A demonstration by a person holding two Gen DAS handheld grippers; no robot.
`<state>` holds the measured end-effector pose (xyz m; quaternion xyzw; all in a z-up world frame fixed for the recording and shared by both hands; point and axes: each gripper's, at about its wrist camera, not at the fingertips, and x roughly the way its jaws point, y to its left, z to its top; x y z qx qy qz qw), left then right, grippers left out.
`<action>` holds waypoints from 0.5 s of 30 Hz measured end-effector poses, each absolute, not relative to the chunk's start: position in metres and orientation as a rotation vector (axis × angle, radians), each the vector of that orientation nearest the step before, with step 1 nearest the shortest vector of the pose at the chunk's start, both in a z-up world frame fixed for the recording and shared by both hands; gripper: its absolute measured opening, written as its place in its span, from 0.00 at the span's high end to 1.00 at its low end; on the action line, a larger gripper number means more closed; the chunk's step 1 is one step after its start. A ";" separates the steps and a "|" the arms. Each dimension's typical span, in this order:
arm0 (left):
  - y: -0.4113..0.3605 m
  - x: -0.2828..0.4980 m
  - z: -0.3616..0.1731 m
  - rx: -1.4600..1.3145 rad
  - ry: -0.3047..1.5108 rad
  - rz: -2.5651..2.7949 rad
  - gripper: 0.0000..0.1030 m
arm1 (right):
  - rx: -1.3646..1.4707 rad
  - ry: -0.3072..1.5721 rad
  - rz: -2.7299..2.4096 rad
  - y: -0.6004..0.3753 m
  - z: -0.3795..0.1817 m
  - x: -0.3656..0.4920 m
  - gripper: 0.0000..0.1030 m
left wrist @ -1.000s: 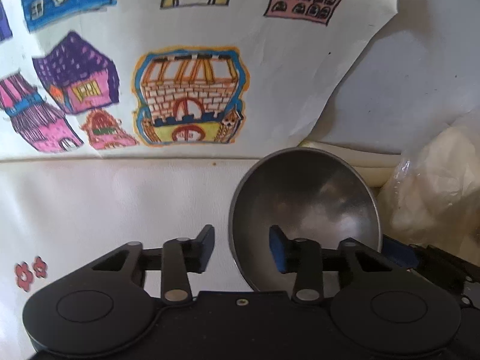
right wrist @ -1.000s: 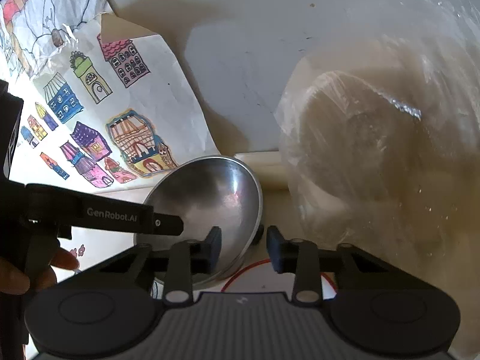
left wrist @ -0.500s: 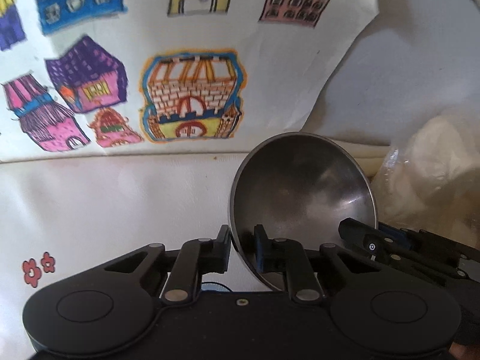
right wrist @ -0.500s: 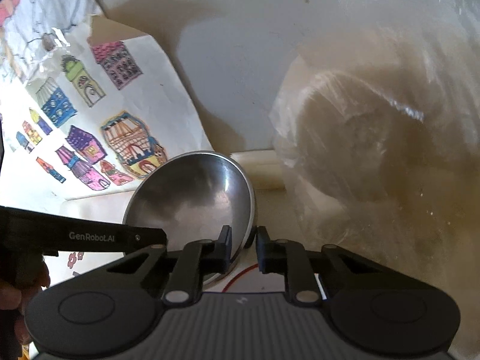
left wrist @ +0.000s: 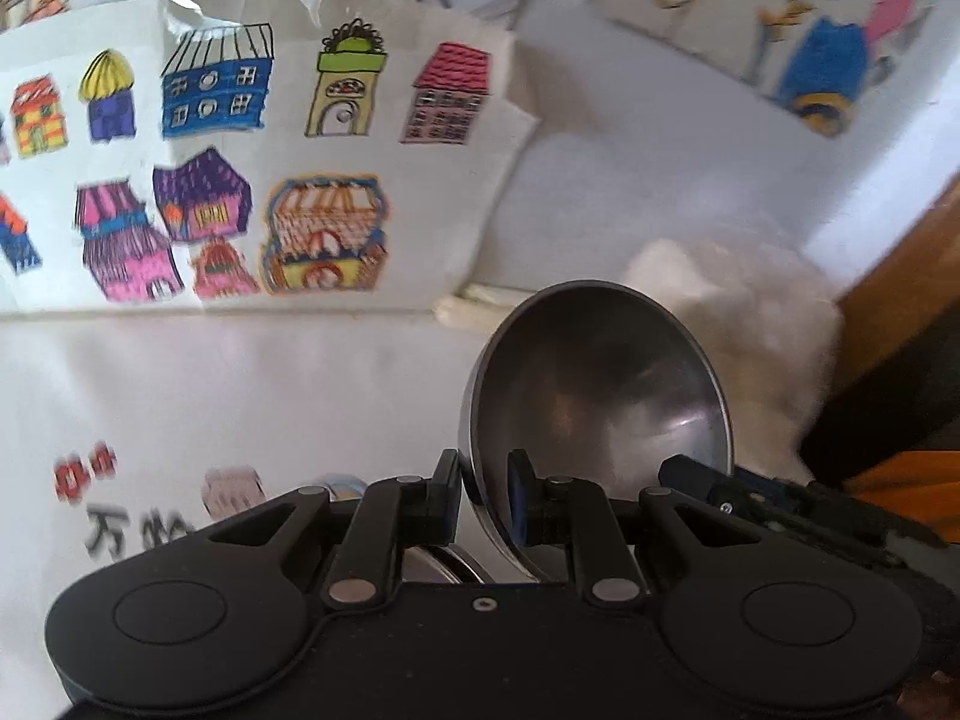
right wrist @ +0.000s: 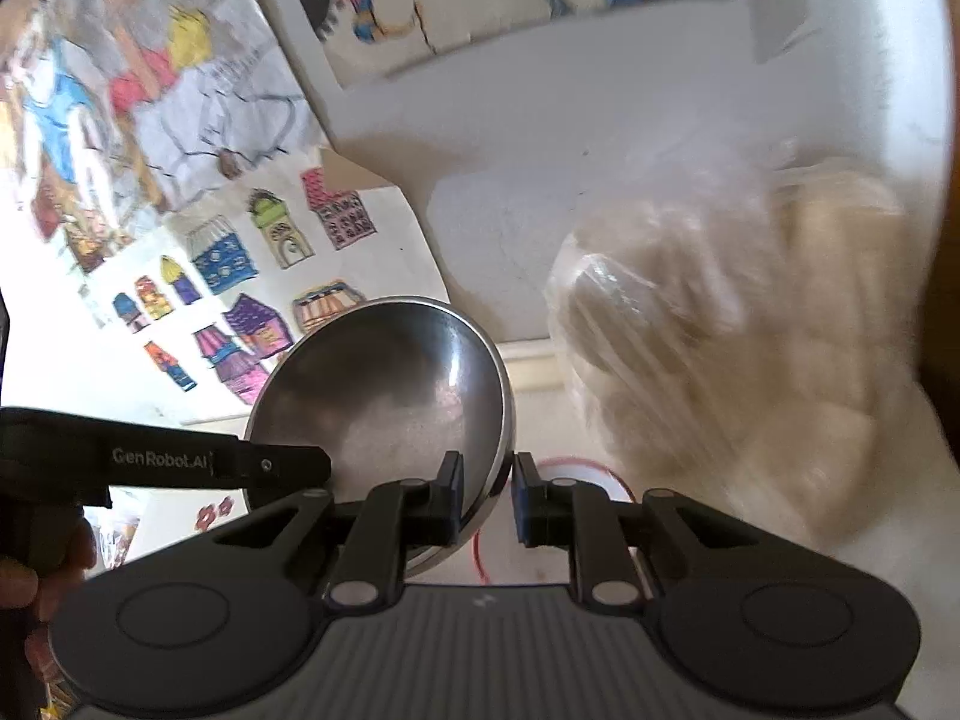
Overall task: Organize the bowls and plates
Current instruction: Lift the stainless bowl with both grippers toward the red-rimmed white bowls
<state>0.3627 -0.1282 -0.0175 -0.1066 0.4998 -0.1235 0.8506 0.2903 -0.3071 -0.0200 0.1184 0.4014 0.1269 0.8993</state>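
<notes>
Bowl: steel bowl point(left wrist: 594, 396) tilted almost on edge, hollow side toward both cameras, seemingly lifted off the white table point(left wrist: 240, 396).
Left gripper point(left wrist: 485, 501): jaws narrow, closed on the bowl's rim, one finger outside the wall and one inside.
Right gripper point(right wrist: 486, 498): jaws narrow around the opposite rim; inner finger against the wall, a small gap visible at the outer finger, so probably gripping but hard to confirm from this blurred view.
Plates: edge of a flat steel plate point(left wrist: 447, 564) just under the left gripper; a white plate with red ring point(right wrist: 576, 516) just behind the right fingers, below the bowl.
Surroundings: drawings of houses point(left wrist: 240, 192) on the wall behind; plastic bag point(right wrist: 732, 360) near the bowl on the right side.
Done so far: bowl taken in both grippers, judged from the two-sided grip; nothing seen stacked or sorted yet.
Left to do: carrying the bowl to its place and setting it down upright, likely on or beside one of the plates; then the remaining plates. Destination not visible.
Progress: early, by estimate.
</notes>
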 end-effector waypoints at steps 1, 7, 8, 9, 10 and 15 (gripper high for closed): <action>-0.129 0.354 -0.015 -0.241 1.054 -0.272 0.83 | 0.240 0.827 0.256 -0.308 -0.015 0.279 0.82; -0.145 0.302 -0.007 -0.263 1.083 -0.352 0.83 | 0.264 0.823 0.197 -0.325 0.009 0.212 0.82; -0.146 0.293 -0.009 -0.276 1.094 -0.360 0.83 | 0.265 0.824 0.188 -0.327 0.011 0.201 0.82; -0.147 0.284 -0.012 -0.293 1.107 -0.365 0.83 | 0.267 0.829 0.182 -0.330 0.012 0.190 0.81; -0.147 0.275 -0.014 -0.311 1.117 -0.372 0.84 | 0.267 0.837 0.181 -0.332 0.012 0.179 0.81; -0.156 0.237 -0.032 -0.339 1.181 -0.428 0.84 | 0.254 0.902 0.158 -0.345 0.002 0.129 0.81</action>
